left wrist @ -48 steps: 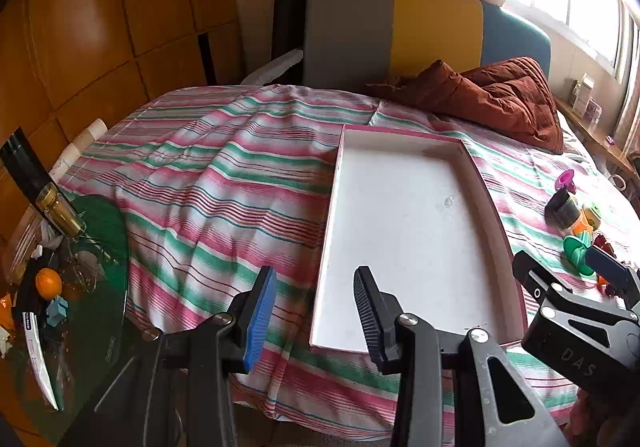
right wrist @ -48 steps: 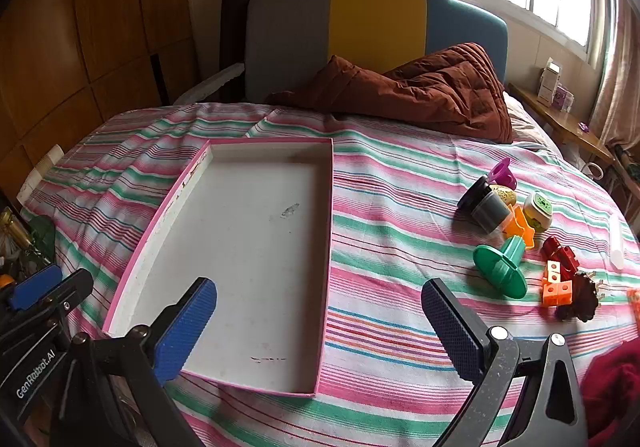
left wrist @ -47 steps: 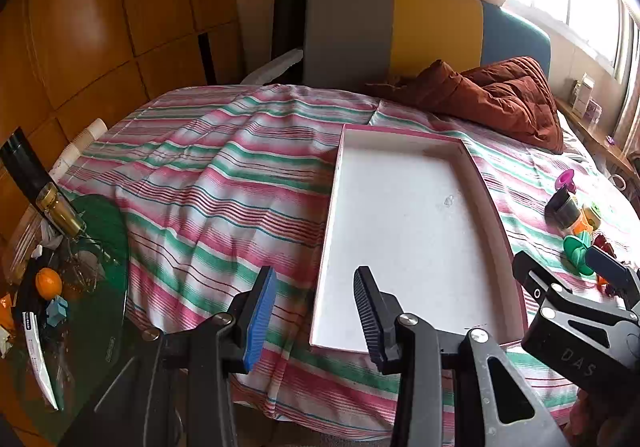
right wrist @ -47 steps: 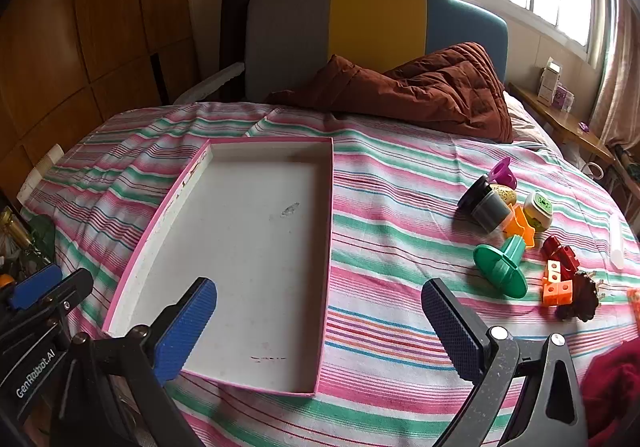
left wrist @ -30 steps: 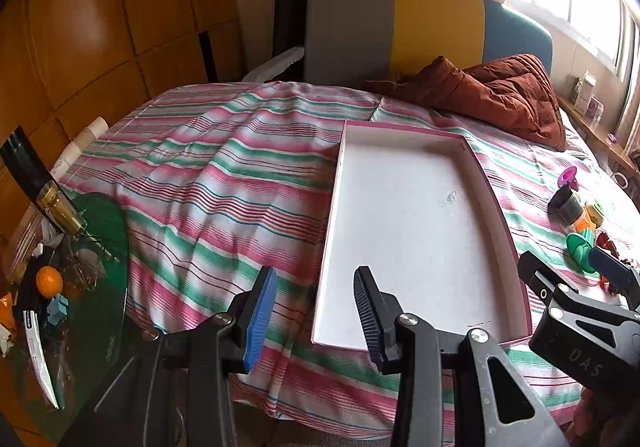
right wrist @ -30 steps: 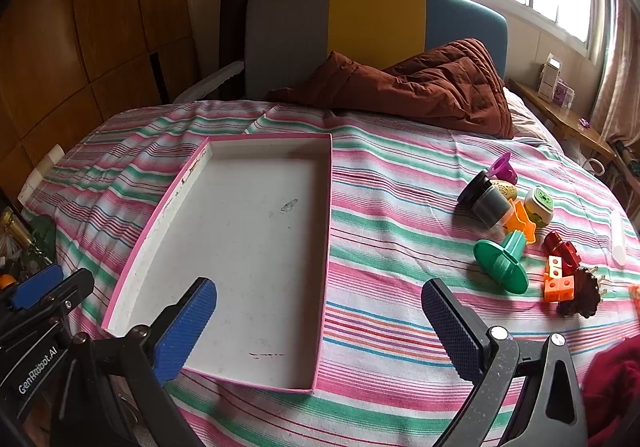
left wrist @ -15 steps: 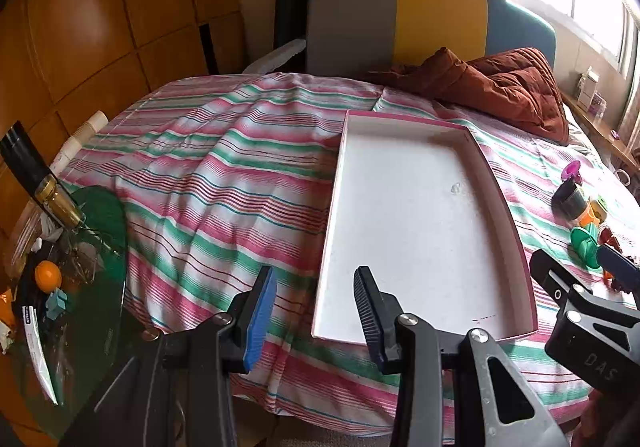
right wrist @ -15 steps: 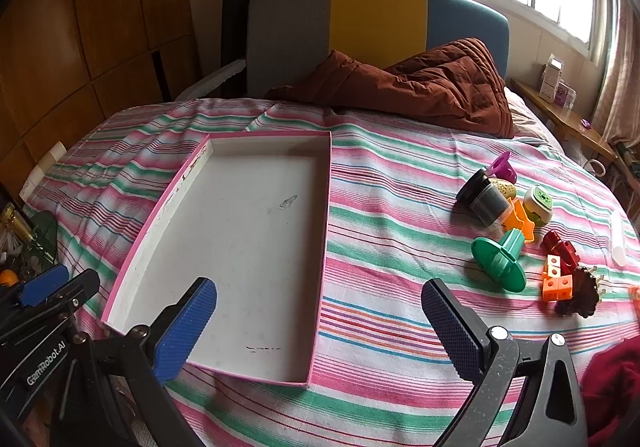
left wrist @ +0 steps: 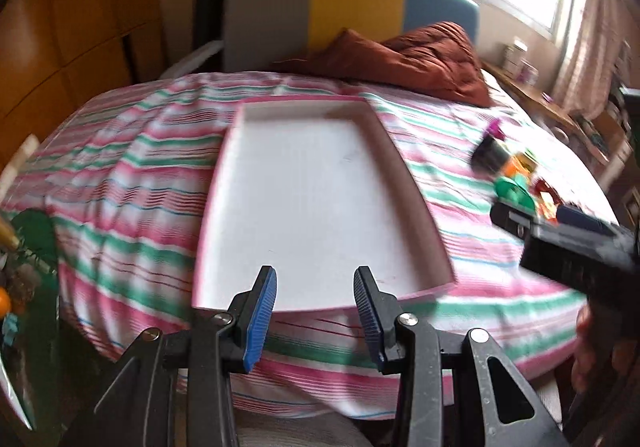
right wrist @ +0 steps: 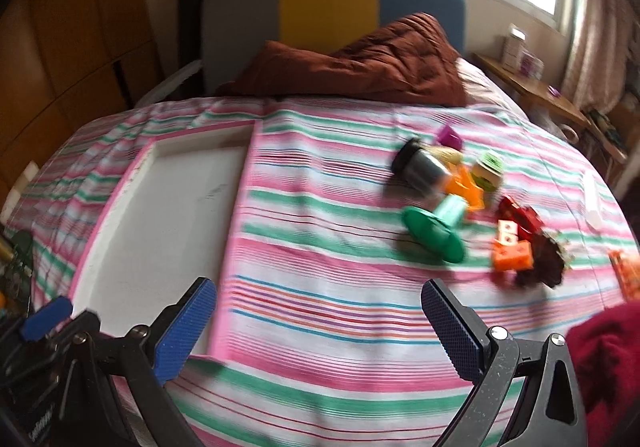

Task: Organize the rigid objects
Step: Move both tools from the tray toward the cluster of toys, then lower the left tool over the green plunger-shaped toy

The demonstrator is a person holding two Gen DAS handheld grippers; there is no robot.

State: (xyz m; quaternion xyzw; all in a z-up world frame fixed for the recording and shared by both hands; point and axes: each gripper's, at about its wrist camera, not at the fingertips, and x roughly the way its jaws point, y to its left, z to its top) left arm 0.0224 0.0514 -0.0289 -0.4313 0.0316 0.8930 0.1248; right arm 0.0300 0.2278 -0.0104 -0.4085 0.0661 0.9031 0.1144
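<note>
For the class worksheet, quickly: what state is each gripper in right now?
Left gripper: jaws open, holding nothing.
Right gripper: jaws wide open, holding nothing.

A pink, green and white striped bedspread covers the bed. At its head lies a rumpled rust-brown quilt against a headboard (grey, yellow and blue panels). Wooden panelling lines the left wall.

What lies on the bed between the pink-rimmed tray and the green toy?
Only bare striped bedsheet lies between tray and green toy, as the right wrist view shows.
</note>
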